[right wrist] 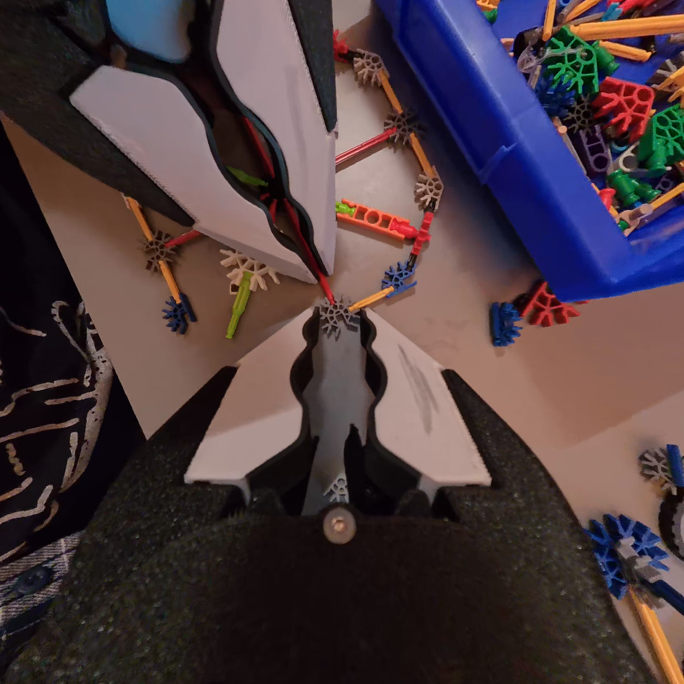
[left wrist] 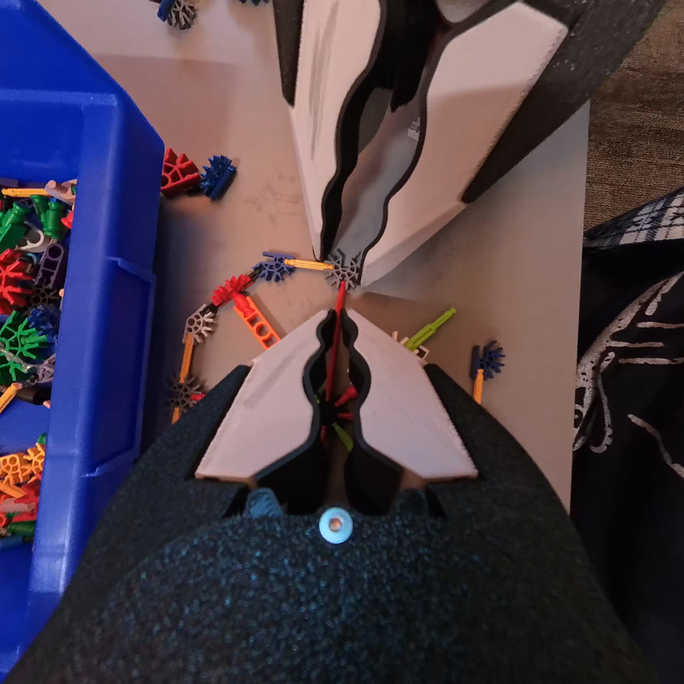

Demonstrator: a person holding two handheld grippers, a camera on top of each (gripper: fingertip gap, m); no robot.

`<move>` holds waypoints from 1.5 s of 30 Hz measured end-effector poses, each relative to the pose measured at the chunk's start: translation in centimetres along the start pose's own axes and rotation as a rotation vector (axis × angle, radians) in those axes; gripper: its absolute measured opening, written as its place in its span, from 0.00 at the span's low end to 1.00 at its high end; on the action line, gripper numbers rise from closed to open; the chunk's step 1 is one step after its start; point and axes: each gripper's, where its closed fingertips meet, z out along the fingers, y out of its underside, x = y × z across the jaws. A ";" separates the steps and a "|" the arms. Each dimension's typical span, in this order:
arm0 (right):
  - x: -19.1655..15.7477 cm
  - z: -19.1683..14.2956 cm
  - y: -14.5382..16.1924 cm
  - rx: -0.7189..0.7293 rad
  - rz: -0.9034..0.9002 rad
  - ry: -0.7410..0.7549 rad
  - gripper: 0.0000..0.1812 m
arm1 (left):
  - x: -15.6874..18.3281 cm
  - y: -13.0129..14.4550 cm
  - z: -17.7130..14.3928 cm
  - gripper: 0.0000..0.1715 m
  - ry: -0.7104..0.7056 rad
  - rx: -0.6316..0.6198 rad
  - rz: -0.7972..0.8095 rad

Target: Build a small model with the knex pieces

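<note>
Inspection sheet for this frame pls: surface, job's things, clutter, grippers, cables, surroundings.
Surface: pale tabletop, partly bare.
Job's things: red rod tip at grey connector, which ends a chain of yellow rods and connectors.
Clutter: lime rod, white connector, orange strip, loose red and blue connectors.
Grippers: left gripper shut on red rod; right gripper shut on grey connector.
Cables: nothing seen.
Surroundings: blue bin of parts; dark printed clothing.

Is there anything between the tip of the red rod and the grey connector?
Nothing visible. The red rod, held in the left tongs, has its tip at the edge of the grey connector, held in the right tongs.
</note>
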 end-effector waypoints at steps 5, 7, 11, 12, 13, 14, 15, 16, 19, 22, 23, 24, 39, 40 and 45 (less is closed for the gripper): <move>0.0 0.0 0.1 -0.020 -0.029 0.017 0.12 | 0.0 0.0 0.0 0.01 0.001 -0.002 0.000; 0.0 -0.1 0.1 -0.021 -0.020 0.013 0.13 | 0.0 0.0 0.0 0.01 0.003 -0.002 -0.003; 0.1 -1.2 -0.8 0.025 -0.014 0.027 0.13 | 0.0 0.0 0.0 0.01 0.004 0.001 -0.010; -0.1 -1.5 -1.1 0.043 -0.021 0.017 0.03 | 0.0 0.0 0.0 0.01 0.005 0.002 -0.010; -0.3 -1.5 -1.4 0.053 -0.033 0.003 0.00 | 0.0 0.0 0.0 0.01 0.005 0.002 -0.010; -0.5 -1.4 -1.5 0.050 -0.044 -0.009 0.00 | 0.0 0.0 0.0 0.01 0.006 0.001 -0.010; -0.6 -1.1 -1.4 0.040 -0.051 -0.011 0.00 | 0.0 0.0 0.0 0.01 0.005 0.000 -0.008; -0.4 -0.7 -1.2 0.021 -0.056 -0.007 0.00 | 0.0 0.0 0.0 0.01 0.005 -0.001 -0.008; -0.3 0.0 -0.6 -0.012 -0.070 0.001 0.00 | 0.0 0.0 0.0 0.01 0.005 0.001 -0.010; -0.3 0.0 -0.4 -0.020 -0.084 -0.005 0.00 | 0.0 0.0 0.0 0.01 0.006 0.003 -0.012; -0.3 0.1 -0.4 -0.030 -0.092 -0.004 0.00 | 0.0 0.0 0.0 0.01 0.008 0.004 -0.012; -0.4 0.1 -0.3 -0.044 -0.106 -0.001 0.00 | 0.0 0.0 0.0 0.01 0.009 0.003 -0.011; 1.1 -4.0 -1.3 -0.004 -0.037 0.086 0.13 | -1.9 -0.4 -4.4 0.08 -0.055 0.074 -0.045; 1.1 -4.8 -1.2 0.003 -0.030 0.103 0.13 | -2.2 -0.2 -5.2 0.09 -0.068 0.082 -0.057; 0.6 -8.5 -0.3 0.055 0.010 0.172 0.14 | -2.6 1.7 -8.4 0.11 -0.141 0.091 -0.084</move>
